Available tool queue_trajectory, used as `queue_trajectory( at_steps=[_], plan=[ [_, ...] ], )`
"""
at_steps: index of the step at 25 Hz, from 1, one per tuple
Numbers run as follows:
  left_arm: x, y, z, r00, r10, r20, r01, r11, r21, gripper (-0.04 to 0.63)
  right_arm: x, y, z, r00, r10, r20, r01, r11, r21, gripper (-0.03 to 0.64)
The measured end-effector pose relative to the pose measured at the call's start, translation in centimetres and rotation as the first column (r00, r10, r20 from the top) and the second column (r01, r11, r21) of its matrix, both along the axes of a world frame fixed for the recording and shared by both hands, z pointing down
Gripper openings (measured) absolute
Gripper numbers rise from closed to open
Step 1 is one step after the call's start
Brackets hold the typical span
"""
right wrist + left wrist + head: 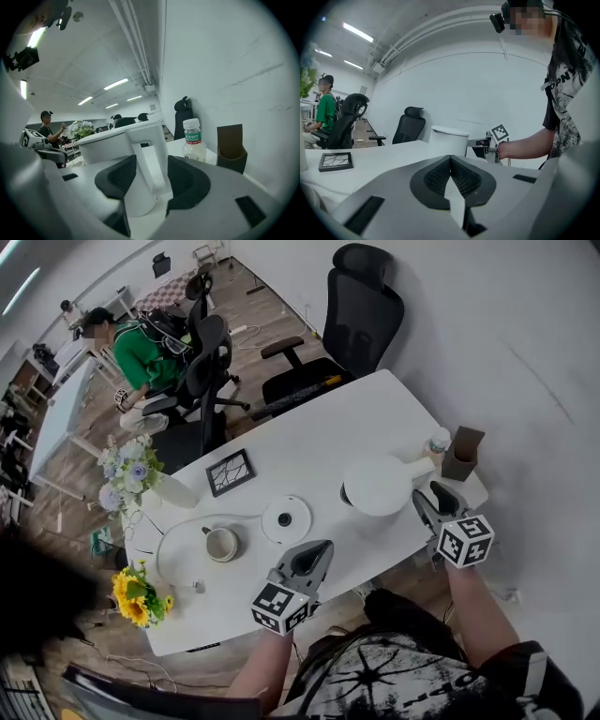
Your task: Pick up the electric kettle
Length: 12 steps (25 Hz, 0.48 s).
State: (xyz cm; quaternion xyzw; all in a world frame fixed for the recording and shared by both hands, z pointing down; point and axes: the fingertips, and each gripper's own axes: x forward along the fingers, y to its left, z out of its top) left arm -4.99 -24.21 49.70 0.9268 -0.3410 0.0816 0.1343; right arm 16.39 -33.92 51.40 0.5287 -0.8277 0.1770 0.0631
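White kettle (378,486) stands upright on the table (319,442), far right. Its upright handle (150,140) sits between the right gripper's (152,161) parted, unclamped jaws. The left gripper (450,159), jaws together, hangs well left.

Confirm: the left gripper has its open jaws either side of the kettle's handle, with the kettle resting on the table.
Wrong gripper: the right gripper has its open jaws either side of the handle of the kettle, which rests on the table. The right gripper view shows it.
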Motion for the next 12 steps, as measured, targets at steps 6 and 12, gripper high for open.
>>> queue_trajectory(
  at_steps=[6, 12],
  plan=[
    [0.0, 0.9, -1.5, 1.000, 0.008, -0.007, -0.007, 0.999, 0.043, 0.003, -2.5, 3.9, -3.8, 0.990, -0.140, 0.029, 0.137, 0.985, 0.104, 0.155],
    [-0.1, 1.7, -2.4, 1.000, 0.014, 0.012, -0.015, 0.997, 0.075, 0.002, -5.3, 6.8, -7.1, 0.961, -0.271, 0.046, 0.258, 0.947, 0.189, 0.035]
  ],
)
